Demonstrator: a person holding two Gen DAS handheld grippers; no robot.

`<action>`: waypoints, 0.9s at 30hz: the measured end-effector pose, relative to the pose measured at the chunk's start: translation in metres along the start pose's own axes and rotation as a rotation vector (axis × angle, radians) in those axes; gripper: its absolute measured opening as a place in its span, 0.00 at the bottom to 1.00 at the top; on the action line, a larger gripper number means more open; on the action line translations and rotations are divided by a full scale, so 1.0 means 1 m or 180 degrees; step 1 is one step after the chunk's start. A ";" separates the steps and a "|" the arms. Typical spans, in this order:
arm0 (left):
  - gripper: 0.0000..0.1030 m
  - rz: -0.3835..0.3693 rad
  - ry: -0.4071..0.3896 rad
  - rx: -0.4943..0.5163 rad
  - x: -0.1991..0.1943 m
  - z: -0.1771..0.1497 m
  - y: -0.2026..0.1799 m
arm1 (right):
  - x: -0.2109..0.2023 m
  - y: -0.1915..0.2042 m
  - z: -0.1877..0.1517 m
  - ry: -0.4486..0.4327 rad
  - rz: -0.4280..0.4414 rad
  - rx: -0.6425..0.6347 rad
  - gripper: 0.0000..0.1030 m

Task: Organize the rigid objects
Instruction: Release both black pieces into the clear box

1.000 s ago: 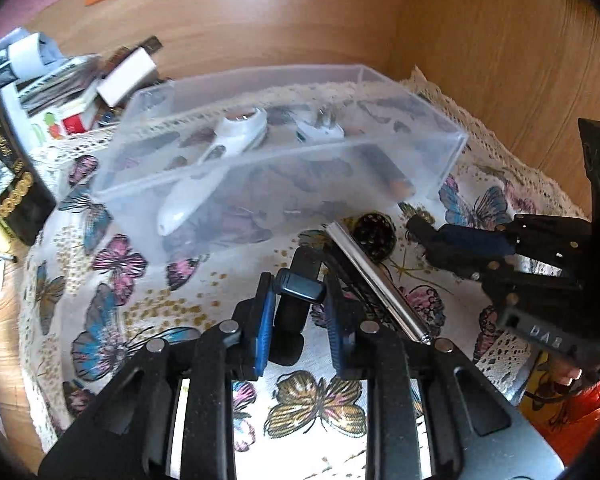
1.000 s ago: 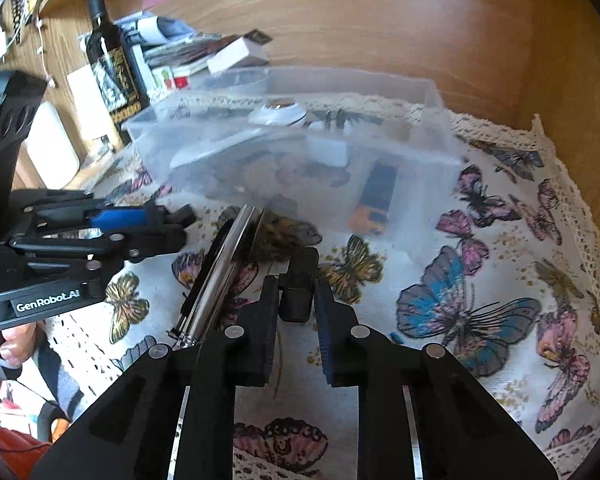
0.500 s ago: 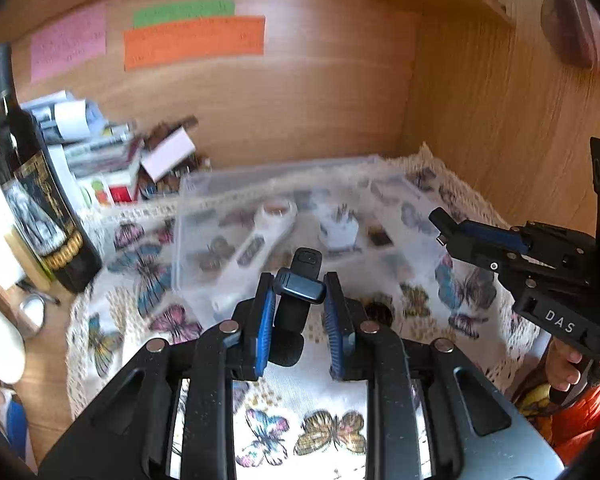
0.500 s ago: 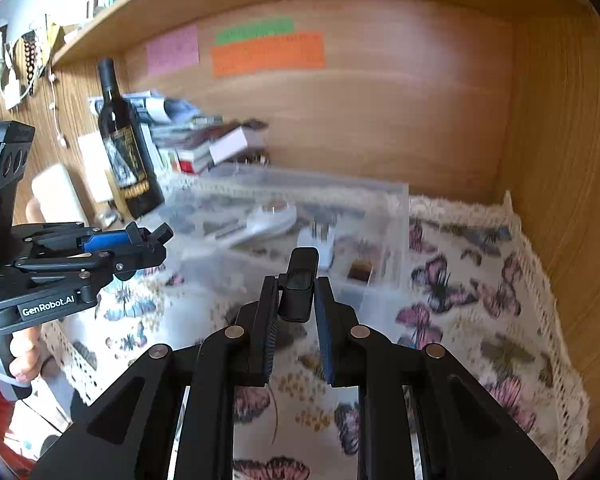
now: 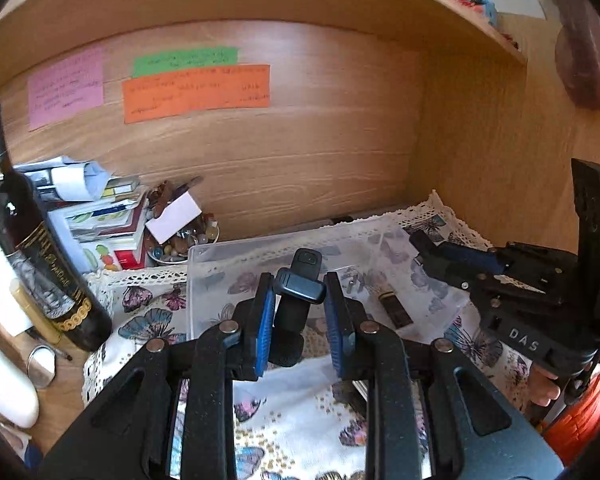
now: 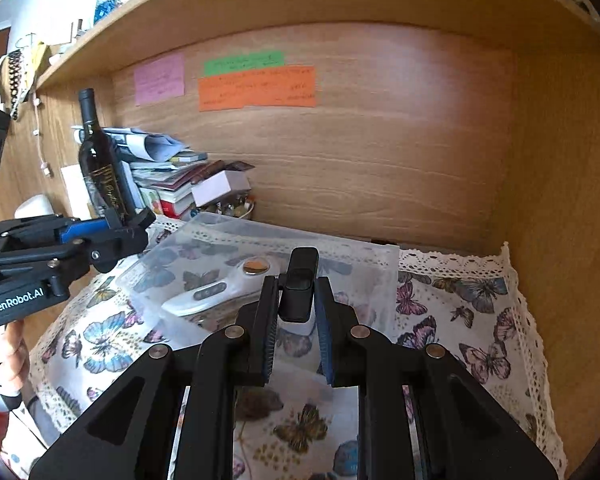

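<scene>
A clear plastic box [image 5: 204,276] [image 6: 364,252] sits on the butterfly cloth. It holds a white handheld device [image 6: 220,288], a small plug [image 5: 352,282] and a dark flash drive [image 5: 394,312]. My left gripper [image 5: 300,300] is shut on a black clip-like object [image 5: 300,284], held above the box's near side. My right gripper [image 6: 298,300] is shut on a black rectangular object [image 6: 300,284], also raised over the box. Each gripper shows in the other's view, the right one [image 5: 424,246] and the left one [image 6: 140,224].
A wine bottle [image 5: 32,248] stands at the left beside a pile of books and papers [image 5: 108,216] and a bowl of pebbles [image 5: 180,244]. Wooden walls close the back and right. Coloured notes [image 5: 196,92] hang on the back wall. The lace cloth [image 6: 480,320] covers the desk.
Both grippers have lifted up and back from the cloth with their black objects. The metal rod and round dark piece on the cloth are now out of sight.
</scene>
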State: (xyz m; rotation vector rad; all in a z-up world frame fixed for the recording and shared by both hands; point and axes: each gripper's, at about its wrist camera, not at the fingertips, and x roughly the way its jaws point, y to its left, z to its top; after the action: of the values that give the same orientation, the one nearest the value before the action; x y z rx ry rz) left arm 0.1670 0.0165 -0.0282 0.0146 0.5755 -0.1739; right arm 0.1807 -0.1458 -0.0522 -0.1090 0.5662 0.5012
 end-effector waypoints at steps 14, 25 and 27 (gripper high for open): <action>0.23 0.0031 0.0475 0.0081 0.075 -0.009 -0.003 | 0.049 -0.015 -0.015 0.0392 -0.0082 0.0118 0.16; 0.25 -0.0029 0.0704 0.0064 0.093 -0.020 -0.004 | 0.054 -0.016 -0.017 0.0485 0.0020 0.0141 0.21; 0.33 -0.0032 0.0688 0.0047 0.089 -0.019 -0.003 | 0.052 -0.015 -0.016 0.0462 0.0005 0.0134 0.25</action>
State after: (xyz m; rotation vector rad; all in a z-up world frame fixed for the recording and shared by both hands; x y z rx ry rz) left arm 0.2292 0.0003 -0.0922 0.0453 0.7900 -0.1876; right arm 0.2178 -0.1404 -0.0940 -0.1053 0.7183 0.4851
